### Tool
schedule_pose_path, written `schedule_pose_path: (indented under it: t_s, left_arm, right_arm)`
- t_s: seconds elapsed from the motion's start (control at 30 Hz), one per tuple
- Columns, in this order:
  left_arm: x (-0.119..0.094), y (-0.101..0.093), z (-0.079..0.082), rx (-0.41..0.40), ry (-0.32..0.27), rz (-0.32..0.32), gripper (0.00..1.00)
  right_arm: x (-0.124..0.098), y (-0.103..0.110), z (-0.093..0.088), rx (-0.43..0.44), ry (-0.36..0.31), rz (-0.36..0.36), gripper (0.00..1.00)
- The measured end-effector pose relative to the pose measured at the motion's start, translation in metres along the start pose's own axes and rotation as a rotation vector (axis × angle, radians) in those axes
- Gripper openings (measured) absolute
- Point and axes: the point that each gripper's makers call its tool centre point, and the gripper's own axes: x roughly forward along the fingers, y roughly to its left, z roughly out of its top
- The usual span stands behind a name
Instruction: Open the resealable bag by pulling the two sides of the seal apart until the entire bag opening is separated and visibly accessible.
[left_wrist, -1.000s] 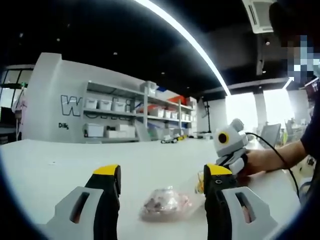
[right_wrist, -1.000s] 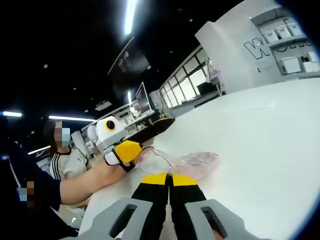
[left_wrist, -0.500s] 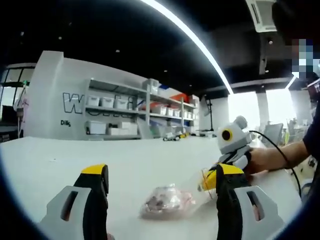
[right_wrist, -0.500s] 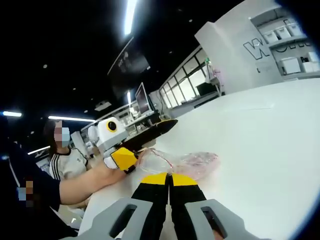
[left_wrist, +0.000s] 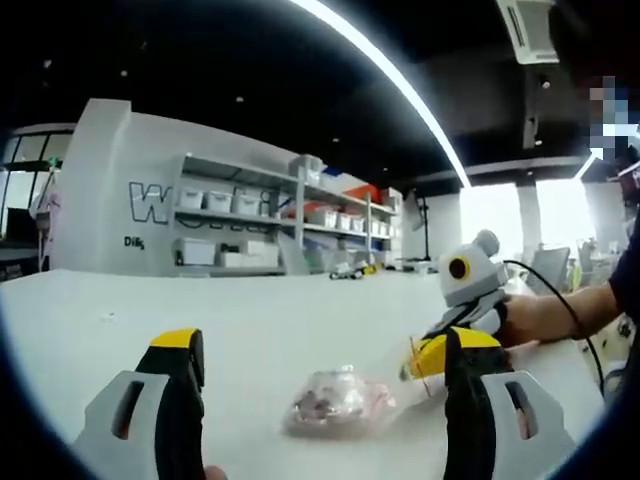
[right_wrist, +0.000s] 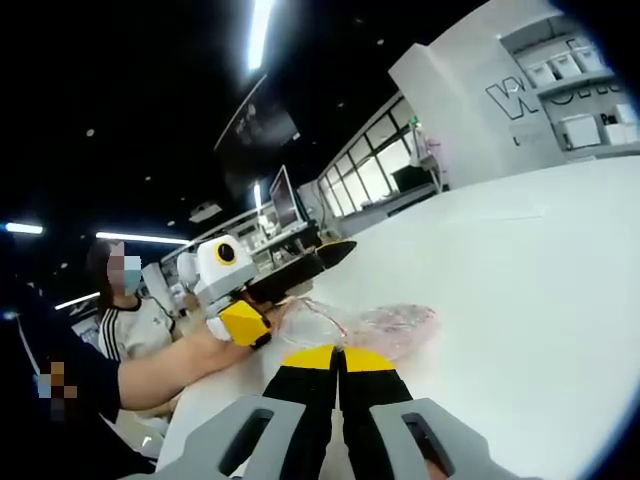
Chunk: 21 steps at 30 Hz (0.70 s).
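So the resealable bag (left_wrist: 338, 403) is lying flat on the white surface (left_wrist: 250, 330) with some pinkish stuff inside. In the left gripper view it sits between the left gripper (left_wrist: 320, 355)'s own two jaws, a bit farther out, and those jaws are spread wide with nothing in them. The right gripper (left_wrist: 440, 355) comes in around 3 o'clock, yellow tips right at the clear end of the bag, a hand (left_wrist: 530, 318) behind it.

In the right gripper view the right gripper (right_wrist: 338, 357)'s jaws are pressed together at 6 o'clock. They look closed on the near edge of the bag (right_wrist: 370, 325), though I can't be sure of the actual pinch. The left gripper (right_wrist: 262, 318) is at about 9 o'clock of the bag — black jaws spread over its clear end. Shelving (left_wrist: 260, 235) with white bins runs behind.
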Motion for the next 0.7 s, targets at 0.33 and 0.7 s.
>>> schedule_pose_path:
  t_s: [0.33,0.7]
  left_arm:
    - [0.001,-0.002,-0.004,-0.009,0.021,-0.007,0.99]
    - [0.003,-0.004,-0.009,-0.005,0.044,-0.019,0.99]
  right_arm:
    - [-0.002,-0.006,0.003,-0.011,-0.015,-0.022,0.0]
    - [-0.004,-0.013,0.008,-0.015,-0.039,-0.048,0.0]
